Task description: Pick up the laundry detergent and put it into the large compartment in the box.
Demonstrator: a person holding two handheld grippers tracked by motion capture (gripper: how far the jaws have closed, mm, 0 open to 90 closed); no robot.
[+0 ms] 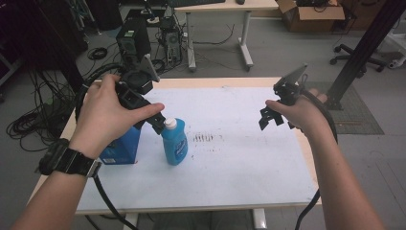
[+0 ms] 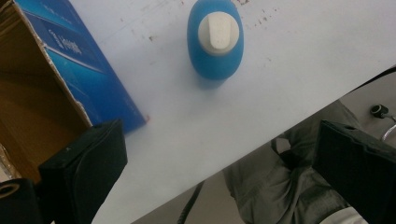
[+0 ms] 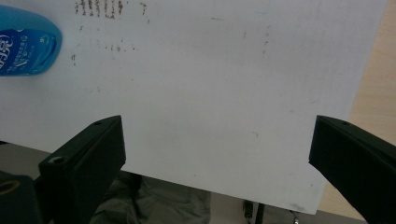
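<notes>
A blue bottle (image 1: 173,143) with a white cap stands upright on the white sheet (image 1: 230,158). Beside it, on its left, stands an open blue carton (image 1: 120,146). My left gripper (image 1: 158,120) hovers just above and left of the bottle's cap, jaws wide apart with nothing between them. In the left gripper view I look down on the bottle (image 2: 215,39) and the carton (image 2: 70,60), its brown inside showing; my left gripper (image 2: 219,140) is open. My right gripper (image 1: 269,118) is held above the sheet's right part, open and empty. The right gripper view shows the bottle (image 3: 25,42) far off at the upper left.
The sheet covers a wooden table (image 1: 215,82); dark smudges (image 1: 203,138) mark its middle. Cables, a computer tower (image 1: 170,36), another desk (image 1: 230,7) and a cardboard box (image 1: 311,17) lie on the floor beyond. A black post (image 1: 364,48) rises at the right.
</notes>
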